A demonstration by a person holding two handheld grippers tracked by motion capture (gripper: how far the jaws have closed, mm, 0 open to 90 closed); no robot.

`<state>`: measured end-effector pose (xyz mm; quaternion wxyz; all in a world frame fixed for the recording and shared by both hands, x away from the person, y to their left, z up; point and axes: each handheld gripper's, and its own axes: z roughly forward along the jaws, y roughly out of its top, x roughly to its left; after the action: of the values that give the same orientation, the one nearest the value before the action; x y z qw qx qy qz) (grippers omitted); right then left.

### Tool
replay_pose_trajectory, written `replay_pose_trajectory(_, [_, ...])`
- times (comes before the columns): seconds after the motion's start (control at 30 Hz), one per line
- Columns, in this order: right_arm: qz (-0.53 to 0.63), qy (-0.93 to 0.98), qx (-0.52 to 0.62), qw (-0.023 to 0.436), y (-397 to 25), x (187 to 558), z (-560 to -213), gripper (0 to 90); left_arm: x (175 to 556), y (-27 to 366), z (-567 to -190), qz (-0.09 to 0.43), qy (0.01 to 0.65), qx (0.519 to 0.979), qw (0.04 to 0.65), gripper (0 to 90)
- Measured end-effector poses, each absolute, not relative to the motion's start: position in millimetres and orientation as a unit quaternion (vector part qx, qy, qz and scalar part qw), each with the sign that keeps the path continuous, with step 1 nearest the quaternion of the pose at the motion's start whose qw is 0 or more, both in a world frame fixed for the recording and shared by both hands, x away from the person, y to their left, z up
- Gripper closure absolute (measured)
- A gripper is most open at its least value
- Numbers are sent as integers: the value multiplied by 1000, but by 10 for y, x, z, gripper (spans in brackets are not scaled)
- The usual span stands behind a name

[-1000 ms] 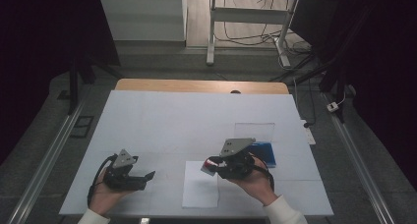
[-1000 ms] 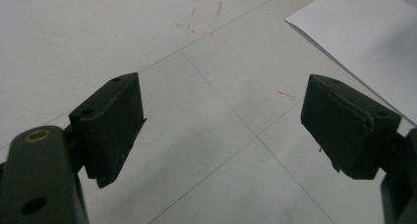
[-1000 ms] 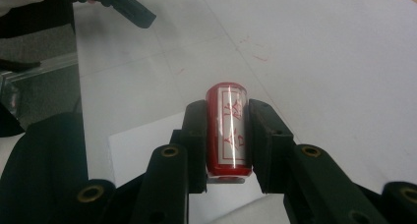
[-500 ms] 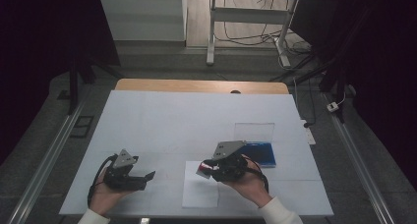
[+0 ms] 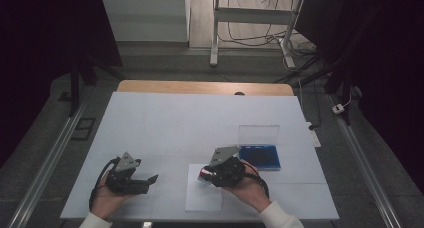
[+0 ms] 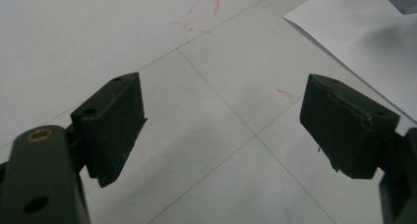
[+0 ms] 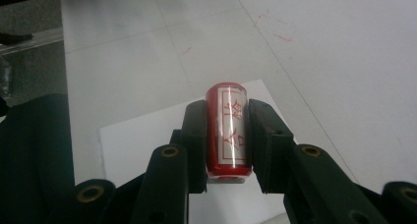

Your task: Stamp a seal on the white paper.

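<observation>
A red cylindrical stamp (image 7: 227, 128) with a white label and red characters is clamped between the jaws of my right gripper (image 7: 227, 111). In the high view, the right gripper (image 5: 204, 175) holds the stamp (image 5: 202, 174) just above a white sheet of paper (image 5: 204, 200) near the table's front edge. My left gripper (image 5: 150, 180) rests at the front left, open, with nothing between its jaws. In its own view the left gripper (image 6: 221, 116) looks over bare table, with a corner of the paper (image 6: 364, 32) at the upper right.
A flat blue box (image 5: 259, 157) with its clear lid (image 5: 258, 135) raised sits just right of the right hand. The white table cover (image 5: 200, 118) carries faint red marks (image 6: 201, 15). A wooden edge (image 5: 200, 86) runs along the far side.
My right gripper has drifted left and slightly nearer, from beside the blue box to over the paper, still holding the stamp. The left gripper has stayed put.
</observation>
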<state>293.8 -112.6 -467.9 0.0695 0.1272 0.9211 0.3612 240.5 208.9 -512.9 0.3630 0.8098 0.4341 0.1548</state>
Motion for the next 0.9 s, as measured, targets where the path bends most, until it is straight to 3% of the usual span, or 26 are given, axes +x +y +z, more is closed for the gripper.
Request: replay_pose_trajectory(0.9, [314,939,109,90,-986,2902,-4857,695,2399,2088,-5121,156,433,810,364,179])
